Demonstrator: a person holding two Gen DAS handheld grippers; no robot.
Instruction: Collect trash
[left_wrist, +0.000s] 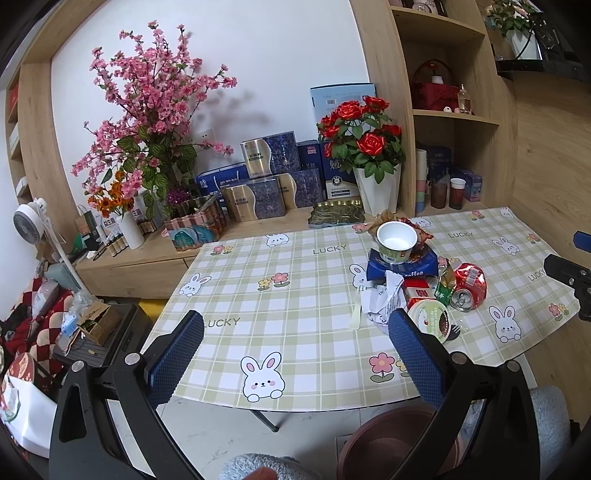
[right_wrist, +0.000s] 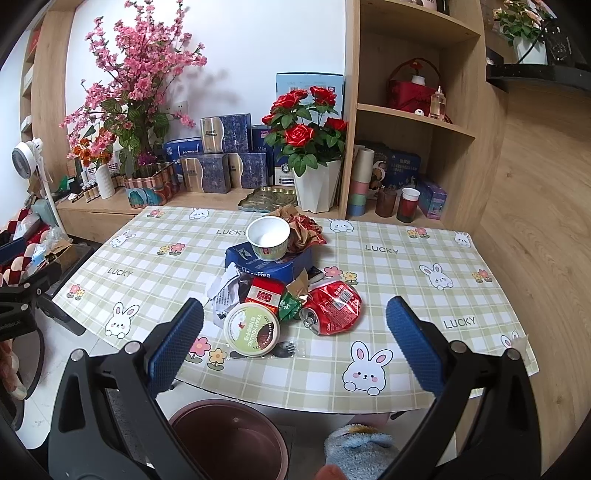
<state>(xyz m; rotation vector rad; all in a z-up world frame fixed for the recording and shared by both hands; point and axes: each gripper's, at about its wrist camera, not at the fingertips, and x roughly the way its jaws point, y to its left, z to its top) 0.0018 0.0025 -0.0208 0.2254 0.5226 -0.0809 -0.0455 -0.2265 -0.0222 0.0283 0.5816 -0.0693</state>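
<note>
A heap of trash lies on the checked tablecloth: a crushed red can, a green yogurt lid, a red carton, crumpled white paper, a blue coffee box with a white paper cup on it, and a plastic spork. My right gripper hangs open above the table's near edge, in front of the heap. My left gripper is open too, left of the can and the lid. A brown bin stands on the floor below the table edge.
Behind the table a low wooden counter carries gift boxes, a pink blossom arrangement and a white pot of red roses. Shelves rise at the right. A fan and cluttered items stand left. Fluffy blue slippers show below.
</note>
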